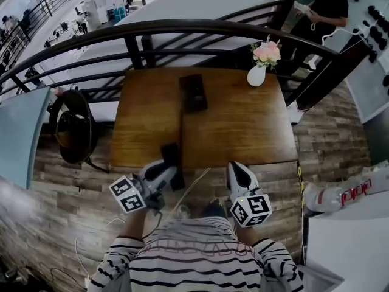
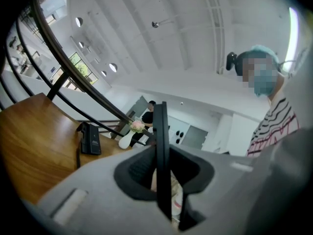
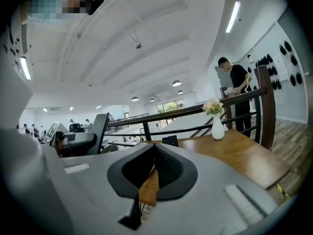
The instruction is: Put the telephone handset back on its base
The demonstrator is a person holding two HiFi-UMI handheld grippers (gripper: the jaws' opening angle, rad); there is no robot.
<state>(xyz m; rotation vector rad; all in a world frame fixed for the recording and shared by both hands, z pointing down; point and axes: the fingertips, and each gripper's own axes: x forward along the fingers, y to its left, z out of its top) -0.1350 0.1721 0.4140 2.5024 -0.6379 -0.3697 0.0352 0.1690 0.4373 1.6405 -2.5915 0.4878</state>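
left gripper [image 1: 164, 174] is clamped on the handset [image 1: 171, 157], a thin dark slab that stands edge-on between its 2 jaws in the left gripper view; the handset is held at the near edge of the table [image 1: 243, 126], well apart from the base [image 1: 193, 93]; right gripper [image 1: 237, 170] has its jaws together at the tips with nothing between them, and sits just off the same edge, beside the left one; both are held by a person in striped sleeves [image 1: 121, 254].

1 container shows: a white vase [image 1: 256, 75], upright at the far right corner of the table, with pink flowers [image 1: 266, 53] in it; the base, dark and oblong, lies flat on the far half near the middle, left of the vase and apart from it.

the table is brown wood with a seam down its middle; a dark curved railing [image 1: 182, 28] runs behind it; the floor [image 1: 328, 139] is wood plank; past the railing a person in black [image 1: 325, 8] stands at the far right, beside a white wall with black knobs [image 1: 374, 23]; beyond lies an open hall with desks under a white ceiling with round lights.
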